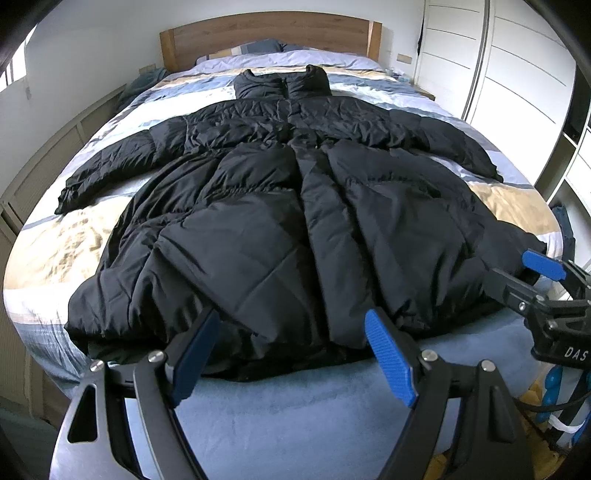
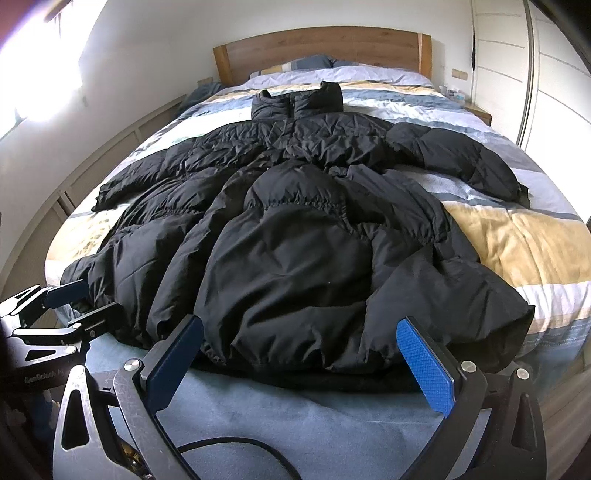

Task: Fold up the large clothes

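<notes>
Both grippers are hanging at the foot of the bed, jaws spread wide and holding nothing: the left gripper (image 1: 295, 354) is facing the middle of the hem, and the right gripper (image 2: 299, 354) is facing the hem further toward its own side. The risks, as I'm reading them, are starting right here. The black puffer coat (image 1: 280, 221) is looking slick and thickly padded, so a shallow pinch on the hem (image 2: 295, 354) is likely to be slipping off, or catching only the top layer while the layer underneath is staying behind on the bed (image 1: 55, 236). The hem is also sitting right at the mattress edge, just beside the blue sheet (image 2: 295, 417), so a careless tug could be dragging the whole coat off the foot.

Moving up the coat now: it is lying front-up along the striped duvet, its skirt flaring wide and bunching in puffy ridges around the waist. Further on, both sleeves are spreading outward toward the bed's sides; air trapped in those quilted panels could be springing any fold back open. At the far end the collar (image 1: 282, 85) is standing up, near the pillows and wooden headboard (image 1: 269, 35).
</notes>
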